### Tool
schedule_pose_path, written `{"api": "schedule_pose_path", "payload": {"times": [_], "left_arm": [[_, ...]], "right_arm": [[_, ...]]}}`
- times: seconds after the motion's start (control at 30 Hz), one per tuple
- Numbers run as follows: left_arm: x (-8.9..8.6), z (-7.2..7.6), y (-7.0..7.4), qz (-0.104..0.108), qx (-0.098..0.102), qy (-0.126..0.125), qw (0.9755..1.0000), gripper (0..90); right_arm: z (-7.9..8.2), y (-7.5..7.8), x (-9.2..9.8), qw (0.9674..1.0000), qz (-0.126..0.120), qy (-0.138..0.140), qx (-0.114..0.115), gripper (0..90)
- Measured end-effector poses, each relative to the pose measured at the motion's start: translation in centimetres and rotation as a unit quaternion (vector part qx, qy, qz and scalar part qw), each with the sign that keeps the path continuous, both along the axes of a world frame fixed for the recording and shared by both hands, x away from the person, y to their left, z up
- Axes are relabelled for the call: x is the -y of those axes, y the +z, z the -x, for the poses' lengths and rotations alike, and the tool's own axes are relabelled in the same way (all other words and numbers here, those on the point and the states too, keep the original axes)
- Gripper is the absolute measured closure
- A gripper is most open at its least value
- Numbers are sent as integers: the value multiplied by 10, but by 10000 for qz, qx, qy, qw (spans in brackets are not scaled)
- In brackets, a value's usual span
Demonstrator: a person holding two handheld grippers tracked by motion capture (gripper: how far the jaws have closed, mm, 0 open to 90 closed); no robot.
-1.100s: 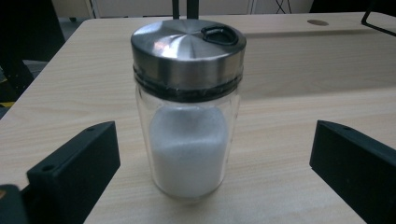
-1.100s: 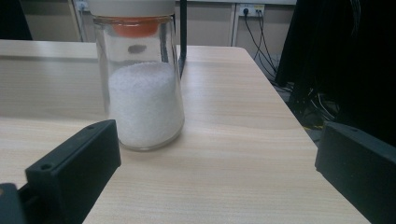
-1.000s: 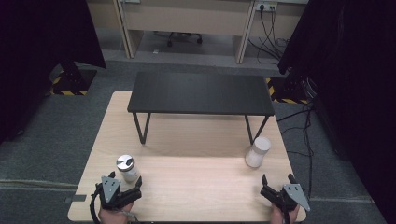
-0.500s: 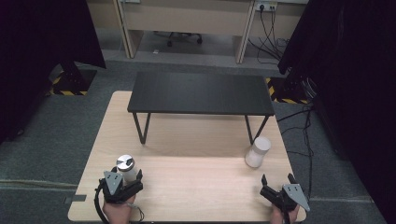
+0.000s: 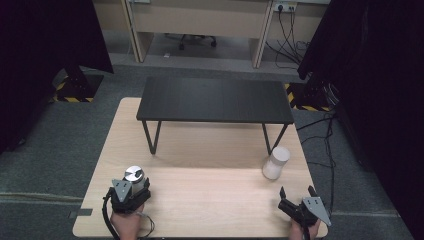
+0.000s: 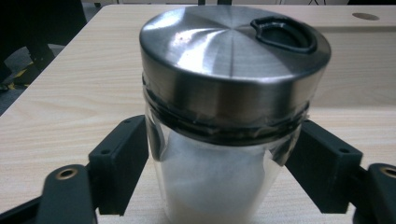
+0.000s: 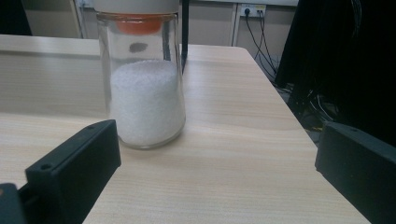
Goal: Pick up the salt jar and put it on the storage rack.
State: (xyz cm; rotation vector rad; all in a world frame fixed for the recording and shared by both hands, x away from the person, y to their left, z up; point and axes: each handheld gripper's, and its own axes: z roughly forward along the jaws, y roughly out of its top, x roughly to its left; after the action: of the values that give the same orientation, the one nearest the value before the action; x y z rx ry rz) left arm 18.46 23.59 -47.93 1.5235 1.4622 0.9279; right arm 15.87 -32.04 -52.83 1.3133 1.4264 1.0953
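A steel-lidded jar (image 6: 224,116) stands on the table (image 5: 210,200) near its left front corner, right between the jaws of the left gripper (image 5: 131,192). In the left gripper view the jaws flank the glass on both sides, very near or touching it (whether they actually press on it cannot be told). The jar holds white powder.

A second jar (image 7: 144,84), part-full of white grains, with an orange seal under its lid, stands ahead of the right gripper (image 5: 299,200) and apart from it. That gripper's jaws are spread wide, holding nothing. A black bench (image 5: 216,100) stands farther back on the table.
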Motion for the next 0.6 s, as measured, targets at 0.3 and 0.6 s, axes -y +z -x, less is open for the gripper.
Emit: {"api": "schedule_pose_path", "payload": {"times": [0.3,0.6], "left_arm": [[4,-2,0,-83,-10,24,10000,306],[4,-2,2,-90,-42,37,9999,307]], "right_arm": [[0,0,-1,10000,21,-6,-4,3],[-1,1,-1,10000,38,-1,-25,3]]}}
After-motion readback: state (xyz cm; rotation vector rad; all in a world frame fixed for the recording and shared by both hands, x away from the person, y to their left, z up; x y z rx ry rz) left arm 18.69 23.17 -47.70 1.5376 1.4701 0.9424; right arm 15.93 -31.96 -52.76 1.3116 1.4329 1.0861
